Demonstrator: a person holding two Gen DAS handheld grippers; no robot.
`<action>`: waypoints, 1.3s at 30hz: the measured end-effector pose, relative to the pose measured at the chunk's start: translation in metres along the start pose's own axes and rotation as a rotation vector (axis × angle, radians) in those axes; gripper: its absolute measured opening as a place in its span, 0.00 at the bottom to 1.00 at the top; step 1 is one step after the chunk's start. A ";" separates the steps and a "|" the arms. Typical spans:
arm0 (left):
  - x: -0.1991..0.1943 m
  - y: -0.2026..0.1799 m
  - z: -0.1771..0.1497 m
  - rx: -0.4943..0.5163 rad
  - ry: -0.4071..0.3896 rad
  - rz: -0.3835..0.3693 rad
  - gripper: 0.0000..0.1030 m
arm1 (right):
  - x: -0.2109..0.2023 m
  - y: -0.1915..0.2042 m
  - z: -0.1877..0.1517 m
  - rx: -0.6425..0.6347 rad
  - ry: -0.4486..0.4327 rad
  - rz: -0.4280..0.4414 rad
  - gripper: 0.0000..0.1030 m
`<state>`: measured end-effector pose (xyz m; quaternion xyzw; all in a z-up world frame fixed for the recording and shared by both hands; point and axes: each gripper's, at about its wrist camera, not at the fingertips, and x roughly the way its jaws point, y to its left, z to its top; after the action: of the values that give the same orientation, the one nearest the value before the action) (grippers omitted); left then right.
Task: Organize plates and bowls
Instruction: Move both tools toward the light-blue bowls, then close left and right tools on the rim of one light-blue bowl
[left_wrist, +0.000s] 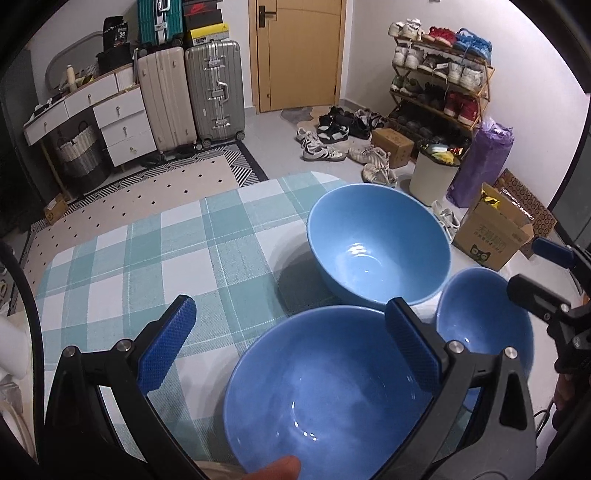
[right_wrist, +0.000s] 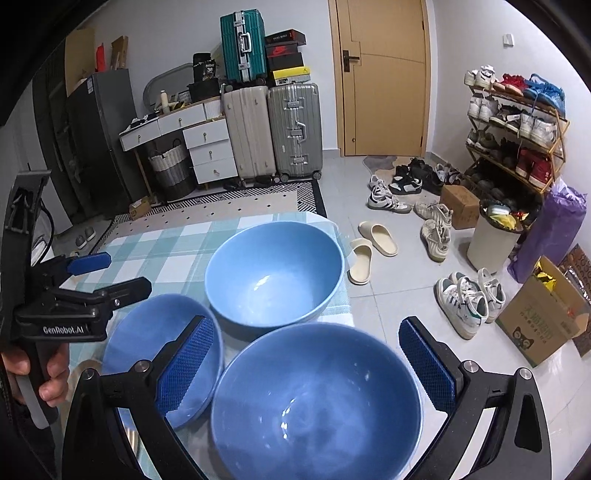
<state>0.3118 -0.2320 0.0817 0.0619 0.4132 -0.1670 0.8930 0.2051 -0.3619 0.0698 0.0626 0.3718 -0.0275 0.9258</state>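
Note:
Three blue bowls stand on the table with the teal checked cloth (left_wrist: 155, 266). The far bowl (left_wrist: 380, 247) (right_wrist: 275, 273) is large and light blue. In the left wrist view my open left gripper (left_wrist: 291, 343) hovers over a near bowl (left_wrist: 321, 398), with a smaller-looking bowl (left_wrist: 484, 314) to its right. In the right wrist view my open right gripper (right_wrist: 306, 362) hovers over the near right bowl (right_wrist: 317, 402); the near left bowl (right_wrist: 162, 350) lies partly behind its left finger (right_wrist: 184, 369). The left gripper (right_wrist: 99, 273) shows at the left there, and the right gripper (left_wrist: 546, 273) at the right edge of the left wrist view.
The table's far edge (right_wrist: 325, 221) and right edge drop to a tiled floor with slippers (right_wrist: 369, 251), shoes (right_wrist: 465, 299), a cardboard box (right_wrist: 543, 325) and a bin (right_wrist: 495, 236). Suitcases (right_wrist: 273, 129), drawers and a door stand at the back.

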 end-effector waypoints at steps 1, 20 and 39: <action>0.005 0.000 0.002 -0.002 0.007 -0.003 0.99 | 0.003 -0.002 0.002 0.003 0.003 -0.003 0.99; 0.073 -0.004 0.028 -0.014 0.080 -0.031 0.87 | 0.086 -0.026 0.020 0.039 0.098 0.015 0.97; 0.125 -0.005 0.030 -0.049 0.166 -0.078 0.57 | 0.140 -0.039 0.030 0.076 0.201 0.042 0.66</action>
<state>0.4068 -0.2750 0.0064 0.0373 0.4918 -0.1856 0.8499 0.3228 -0.4056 -0.0088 0.1075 0.4599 -0.0158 0.8813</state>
